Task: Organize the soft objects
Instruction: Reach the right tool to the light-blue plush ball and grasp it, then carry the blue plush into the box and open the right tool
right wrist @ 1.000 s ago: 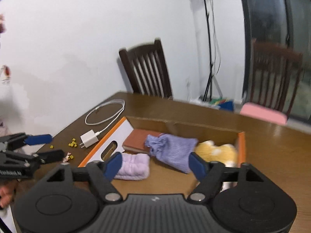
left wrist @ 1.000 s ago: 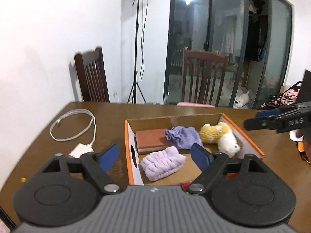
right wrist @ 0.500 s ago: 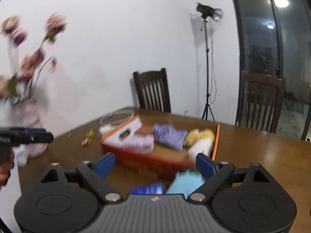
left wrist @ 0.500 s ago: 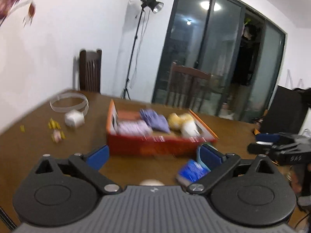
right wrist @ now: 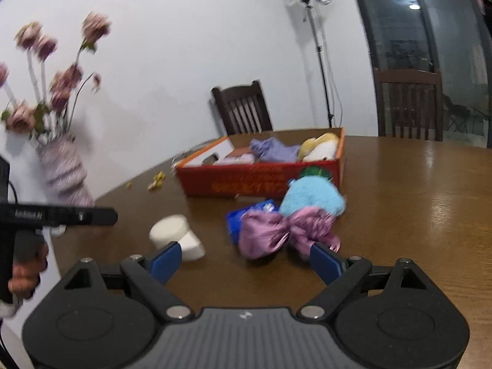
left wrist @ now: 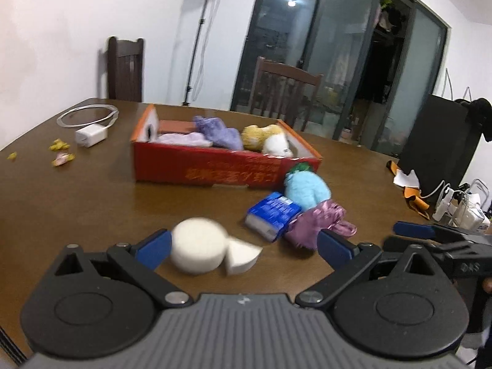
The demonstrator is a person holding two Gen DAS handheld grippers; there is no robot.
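A red cardboard box (left wrist: 215,169) (right wrist: 246,181) on the brown table holds purple cloths (left wrist: 218,132) and a yellow-and-white plush (left wrist: 267,140). In front of it lie a light blue plush (left wrist: 307,189) (right wrist: 310,196), a blue packet (left wrist: 272,215) (right wrist: 236,218), a pink satin bow (left wrist: 316,224) (right wrist: 276,230), and a white sponge cylinder (left wrist: 198,249) (right wrist: 169,230) with a wedge (left wrist: 241,256) beside it. My left gripper (left wrist: 244,250) is open just short of the sponge. My right gripper (right wrist: 246,261) is open just short of the bow. Neither holds anything.
A white charger with a coiled cable (left wrist: 90,135) and yellow scraps (left wrist: 58,146) lie left of the box. A vase of pink flowers (right wrist: 64,172) stands at the table's left edge. Wooden chairs stand behind the table, and a black case (left wrist: 436,144) is at the right.
Both grippers have pulled back from over the box and come down toward the table. The loose items in front of the box have come into view. Both pairs of jaws stand wider.
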